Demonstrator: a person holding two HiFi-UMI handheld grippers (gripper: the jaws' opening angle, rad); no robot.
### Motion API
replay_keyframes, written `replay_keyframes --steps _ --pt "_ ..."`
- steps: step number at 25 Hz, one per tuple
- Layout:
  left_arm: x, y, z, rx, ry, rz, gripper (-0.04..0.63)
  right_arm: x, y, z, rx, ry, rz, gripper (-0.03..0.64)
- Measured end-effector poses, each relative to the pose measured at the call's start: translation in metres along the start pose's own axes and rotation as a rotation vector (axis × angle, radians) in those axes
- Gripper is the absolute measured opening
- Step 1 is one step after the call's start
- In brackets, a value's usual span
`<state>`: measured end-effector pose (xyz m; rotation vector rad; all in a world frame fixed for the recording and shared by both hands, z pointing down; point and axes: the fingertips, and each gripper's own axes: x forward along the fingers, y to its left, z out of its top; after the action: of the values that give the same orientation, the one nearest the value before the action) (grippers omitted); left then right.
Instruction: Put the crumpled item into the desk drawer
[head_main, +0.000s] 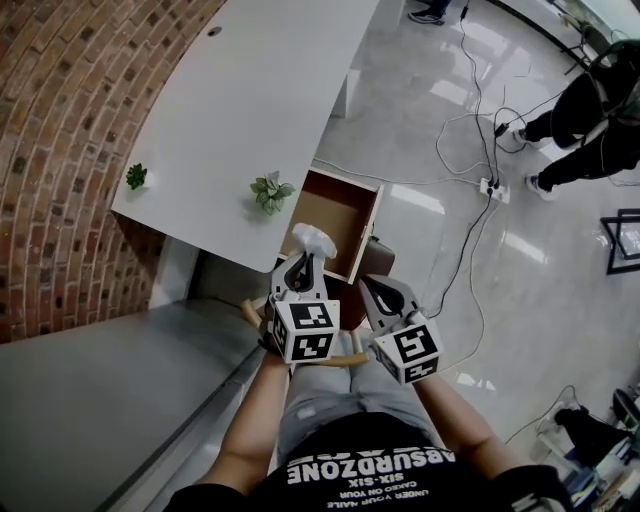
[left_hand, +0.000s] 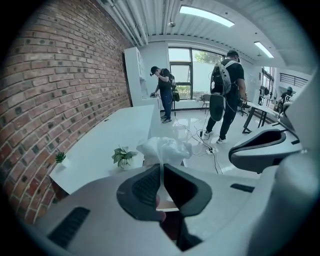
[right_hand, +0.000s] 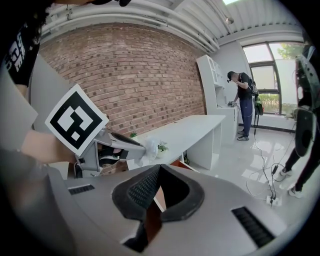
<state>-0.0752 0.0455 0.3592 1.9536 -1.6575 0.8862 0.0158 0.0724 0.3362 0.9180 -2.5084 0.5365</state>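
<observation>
Left gripper (head_main: 303, 262) clenched on crumpled white paper wad (head_main: 313, 240), over open brown wooden desk drawer's (head_main: 340, 205) 7 o'clock corner. Carry toward 1 o'clock, lower inside, then release. Right gripper (head_main: 372, 285) closed, empty.

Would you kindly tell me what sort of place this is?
Likely an office workspace: a long white desk with an open drawer along a brick wall, and a power strip with cables on the floor.
</observation>
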Motion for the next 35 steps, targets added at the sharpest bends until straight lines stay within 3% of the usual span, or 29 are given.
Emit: replay_keyframes --steps 17,35 --pt "0.056 0.005 -0.025 -0.003 0.107 -0.094 0.021 0.044 -0.019 -0.013 0.063 0.060 -0.036 -0.003" --pt "0.088 -0.002 -0.051 -0.036 0.165 -0.091 0.023 0.060 -0.034 -0.042 0.067 0.108 -0.030 -0.003"
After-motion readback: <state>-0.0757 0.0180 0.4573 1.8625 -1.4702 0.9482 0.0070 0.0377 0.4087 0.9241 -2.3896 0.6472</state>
